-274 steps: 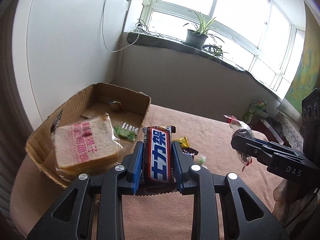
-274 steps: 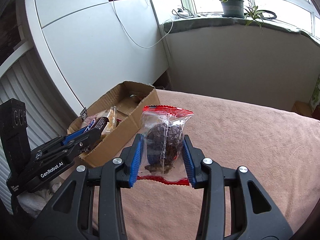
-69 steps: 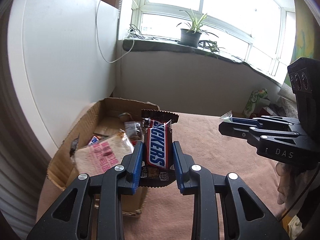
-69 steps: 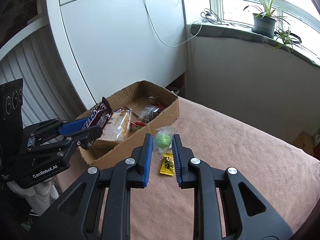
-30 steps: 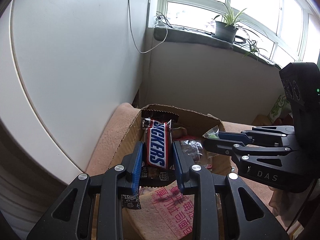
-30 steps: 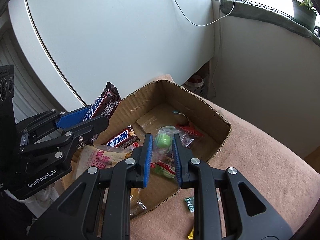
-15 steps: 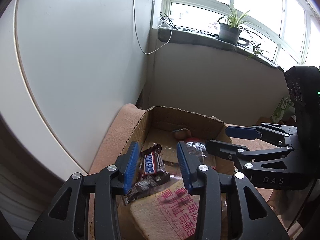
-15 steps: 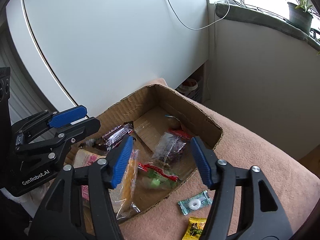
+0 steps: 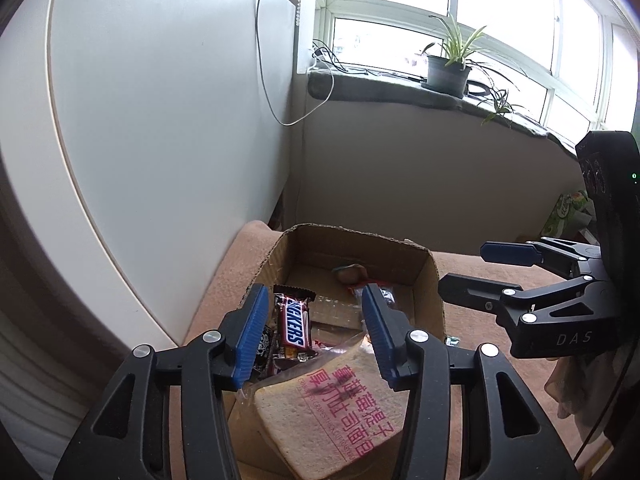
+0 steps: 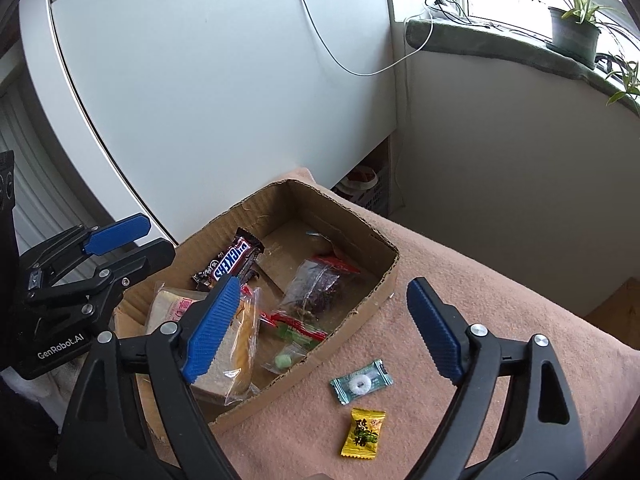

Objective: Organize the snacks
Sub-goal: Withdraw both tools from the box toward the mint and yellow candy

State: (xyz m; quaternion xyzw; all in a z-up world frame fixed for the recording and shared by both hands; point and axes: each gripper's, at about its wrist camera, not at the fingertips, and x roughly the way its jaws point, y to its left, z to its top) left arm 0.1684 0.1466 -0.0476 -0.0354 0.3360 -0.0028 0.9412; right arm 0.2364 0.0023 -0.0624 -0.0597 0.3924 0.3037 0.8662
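Jaws of both grippers opening, empty, above brown cardboard box (image 10: 372, 300): next, probably, drop squarely over teal-wrapped ring candy (image 10: 361, 381), then close.

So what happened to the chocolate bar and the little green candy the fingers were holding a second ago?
Both were let go. The Snickers bar and the green candy now lie in the cardboard box; both grippers are opening, empty. The bread and the two candies outside the box stayed put.

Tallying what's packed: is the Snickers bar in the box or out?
In. The Snickers bar lies inside the cardboard box, against its far wall beside the bagged bread, held by neither gripper.
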